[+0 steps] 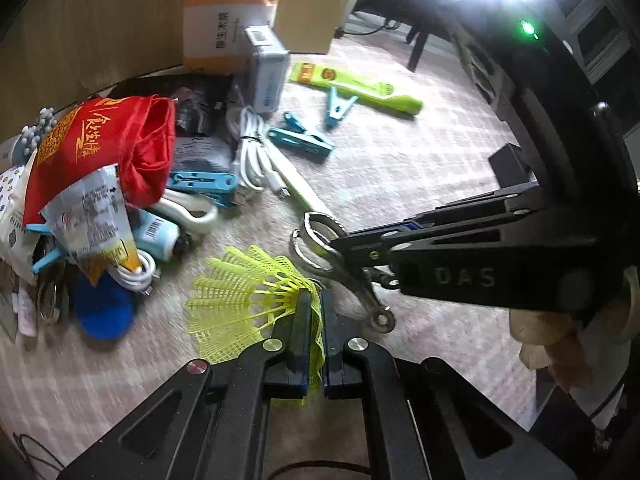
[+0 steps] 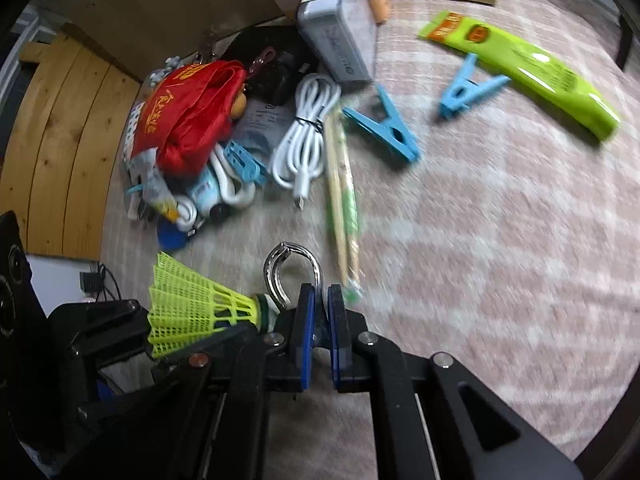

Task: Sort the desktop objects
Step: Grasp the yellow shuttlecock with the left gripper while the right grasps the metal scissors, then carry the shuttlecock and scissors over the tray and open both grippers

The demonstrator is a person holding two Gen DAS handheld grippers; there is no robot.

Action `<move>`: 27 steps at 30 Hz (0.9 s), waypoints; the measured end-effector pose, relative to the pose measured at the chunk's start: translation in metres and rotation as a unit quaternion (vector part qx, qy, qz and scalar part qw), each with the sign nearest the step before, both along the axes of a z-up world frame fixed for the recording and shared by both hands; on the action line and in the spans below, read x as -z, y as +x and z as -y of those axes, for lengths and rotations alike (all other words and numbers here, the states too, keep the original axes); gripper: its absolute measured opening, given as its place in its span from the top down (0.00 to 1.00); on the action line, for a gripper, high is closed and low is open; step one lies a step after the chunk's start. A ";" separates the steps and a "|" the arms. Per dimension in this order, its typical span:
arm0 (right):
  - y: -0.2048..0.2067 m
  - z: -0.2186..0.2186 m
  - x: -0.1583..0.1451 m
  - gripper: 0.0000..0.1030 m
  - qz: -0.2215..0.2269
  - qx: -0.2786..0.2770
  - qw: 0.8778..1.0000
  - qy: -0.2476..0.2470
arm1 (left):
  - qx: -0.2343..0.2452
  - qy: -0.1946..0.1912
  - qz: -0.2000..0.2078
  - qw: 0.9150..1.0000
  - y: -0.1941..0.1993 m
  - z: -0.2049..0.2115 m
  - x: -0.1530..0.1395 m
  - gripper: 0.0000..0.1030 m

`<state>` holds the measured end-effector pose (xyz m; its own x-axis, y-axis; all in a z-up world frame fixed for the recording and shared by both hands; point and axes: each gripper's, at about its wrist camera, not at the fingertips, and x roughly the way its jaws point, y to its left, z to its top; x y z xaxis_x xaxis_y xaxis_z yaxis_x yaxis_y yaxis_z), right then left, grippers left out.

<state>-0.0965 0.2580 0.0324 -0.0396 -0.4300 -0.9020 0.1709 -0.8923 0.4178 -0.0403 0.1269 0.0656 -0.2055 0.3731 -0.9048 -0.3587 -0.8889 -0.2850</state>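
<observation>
From the left wrist, the left gripper (image 1: 316,300) has its fingers pinched tight on a yellow shuttlecock (image 1: 240,300) above the pale patterned cloth (image 1: 420,168), while the right gripper (image 1: 340,246) reaches in from the right clamping a silver carabiner (image 1: 320,248). From the right wrist, the right gripper (image 2: 320,296) grips the carabiner (image 2: 290,276) narrowly, with the shuttlecock (image 2: 192,312) just to its left and two blue clothespins (image 2: 384,126) farther off on the cloth (image 2: 500,220).

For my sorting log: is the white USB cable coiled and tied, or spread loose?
Coiled and tied. The white USB cable lies folded in loops, with a dark tie around its middle.
</observation>
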 end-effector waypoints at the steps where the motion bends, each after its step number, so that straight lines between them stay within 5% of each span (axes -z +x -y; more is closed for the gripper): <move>1: 0.004 -0.007 -0.004 0.93 -0.003 0.005 1.000 -0.003 | 0.002 0.003 -0.001 1.000 0.002 -0.002 -0.003 0.97; 13: 0.077 -0.139 -0.057 0.93 -0.051 0.116 0.992 -0.024 | 0.088 0.050 -0.021 0.995 0.036 -0.085 -0.048 0.97; 27: 0.180 -0.316 -0.084 0.93 -0.080 0.310 0.947 0.034 | 0.262 0.108 0.006 0.959 0.100 -0.245 -0.075 0.97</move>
